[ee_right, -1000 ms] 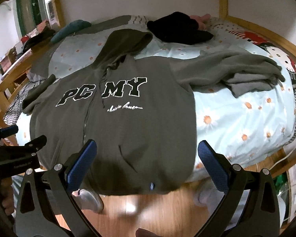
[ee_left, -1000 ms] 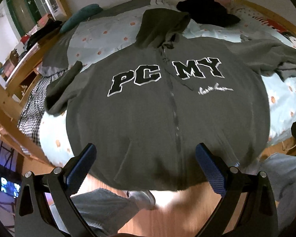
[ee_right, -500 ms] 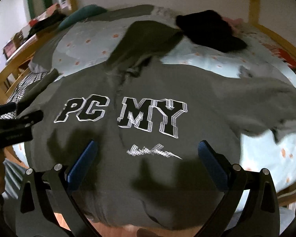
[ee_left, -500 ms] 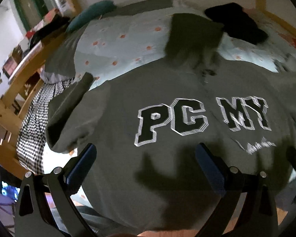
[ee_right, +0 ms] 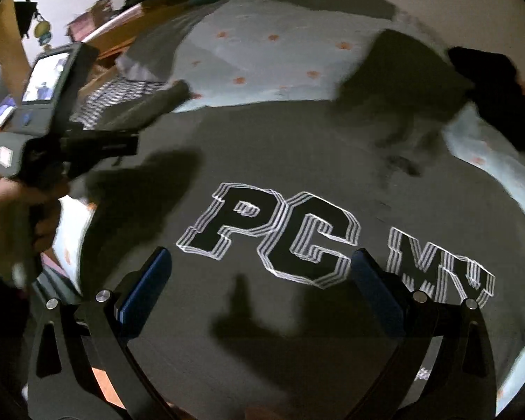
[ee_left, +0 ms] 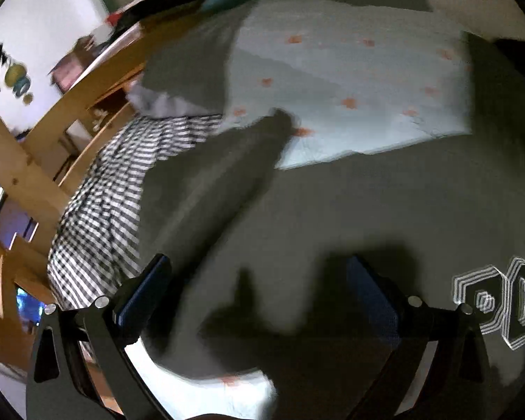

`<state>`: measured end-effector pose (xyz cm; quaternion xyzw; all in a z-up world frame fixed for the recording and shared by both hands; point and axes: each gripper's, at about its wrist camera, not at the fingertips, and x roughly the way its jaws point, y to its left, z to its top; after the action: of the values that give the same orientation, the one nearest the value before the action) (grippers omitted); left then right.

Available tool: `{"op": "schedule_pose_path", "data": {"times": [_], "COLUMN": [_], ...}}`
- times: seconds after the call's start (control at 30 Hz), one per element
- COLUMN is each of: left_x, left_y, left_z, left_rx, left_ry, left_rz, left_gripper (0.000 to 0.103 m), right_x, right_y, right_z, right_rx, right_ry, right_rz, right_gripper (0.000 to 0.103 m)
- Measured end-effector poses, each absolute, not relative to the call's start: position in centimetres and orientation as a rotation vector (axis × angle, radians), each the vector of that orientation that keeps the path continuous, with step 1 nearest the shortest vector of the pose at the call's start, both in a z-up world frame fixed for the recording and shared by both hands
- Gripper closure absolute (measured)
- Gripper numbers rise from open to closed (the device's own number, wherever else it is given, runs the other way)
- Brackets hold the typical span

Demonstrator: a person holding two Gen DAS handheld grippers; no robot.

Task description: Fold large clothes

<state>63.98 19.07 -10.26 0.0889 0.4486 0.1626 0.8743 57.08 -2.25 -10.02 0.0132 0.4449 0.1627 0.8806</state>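
So as far as I can tell the folding hasn't really started yet. The grey hoodie [ee_right: 297, 182] is laid out flat, front side up, across the bed [ee_right: 262, 56], filling the middle and lower part of both views, and I don't see a single fold in the body of it. The big black "PC MY" lettering [ee_right: 273, 234] with white outlines sits in the lower centre of the right wrist view and only pokes in at the lower right edge of the left wrist view. The hood [ee_right: 395, 70] lies flat toward the upper right, next to some black clothing [ee_right: 493, 94] on the pale flowered sheet. One sleeve [ee_left: 227, 175] runs diagonally up from the left side of the body toward the centre of the left wrist view, lying partly on a checked blanket [ee_left: 105, 210], so it isn't tucked in. The other sleeve isn't visible here. The left gripper [ee_left: 259, 294] hangs above the fabric near that sleeve with its jaws spread wide and nothing between them. Same for the right gripper [ee_right: 262, 287], wide apart and empty over the chest print. Both throw shadows on the cloth, so I'd guess they're close but not touching. Everything's pretty motion-blurred. My read: sleeves in, sides over, then folding up the length is all still to do. The fabric looks thick and floppy, so it'll probably drag a bit.
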Motion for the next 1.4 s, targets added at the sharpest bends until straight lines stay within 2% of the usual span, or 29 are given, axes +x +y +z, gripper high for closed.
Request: {"op": "schedule_pose_path", "data": {"times": [0.2,0.37,0.43,0.67,0.8,0.83,0.9,1.03,1.07,1.1,1.17,1.23,1.4], "left_x": [66.5,67.3,66.8,66.1,65.7,65.8,65.8,66.1,66.2,66.1,65.9,65.5,65.4], "left_y": [26.3,32.1,33.0,32.9,33.0,33.0,33.1,33.5,33.9,34.4,35.6,36.4,33.7], "left_z": [-11.4,-16.4,-16.5,-16.7,-16.8,-16.8,-16.8,-16.4,-16.1,-15.5,-14.4,-13.3,-10.5], "left_rx": [0.141,-0.094,-0.143,-0.091,-0.084,-0.088,-0.089,-0.122,-0.138,-0.178,-0.277,-0.365,-0.369], "left_ry": [0.969,1.119,1.07,1.047,1.038,1.035,1.031,1.007,0.993,0.966,0.903,0.836,0.705], "left_rz": [0.359,0.266,0.223,0.165,0.147,0.142,0.141,0.142,0.145,0.154,0.143,0.108,-0.044], "left_gripper": [0.004,0.004,0.004,0.005,0.005,0.005,0.005,0.005,0.009,0.02,0.024,0.035,0.037], "right_x": [62.2,67.3,70.8,84.1,87.8,88.2,88.3,87.3,86.6,86.2,85.1,83.6,78.7], "right_y": [4.3,9.6,12.1,20.1,21.4,21.9,23.7,24.8,24.6,24.0,22.7,20.8,13.4], "right_z": [-8.5,-7.5,-7.8,-13.7,-16.8,-16.3,-15.1,-11.5,-9.7,-8.5,-5.1,-1.7,4.1], "right_rx": [0.019,0.067,0.144,0.348,0.511,0.509,0.412,0.379,0.393,0.413,0.452,0.483,0.5], "right_ry": [0.889,0.819,0.83,1.083,1.204,1.188,1.187,1.09,1.039,0.999,0.91,0.826,0.668], "right_rz": [0.454,0.585,0.678,0.723,0.665,0.676,0.699,0.795,0.832,0.858,0.906,0.941,0.949], "right_gripper": [0.002,0.002,0.003,0.003,0.003,0.024,0.078,0.079,0.079,0.079,0.079,0.079,0.079]}}
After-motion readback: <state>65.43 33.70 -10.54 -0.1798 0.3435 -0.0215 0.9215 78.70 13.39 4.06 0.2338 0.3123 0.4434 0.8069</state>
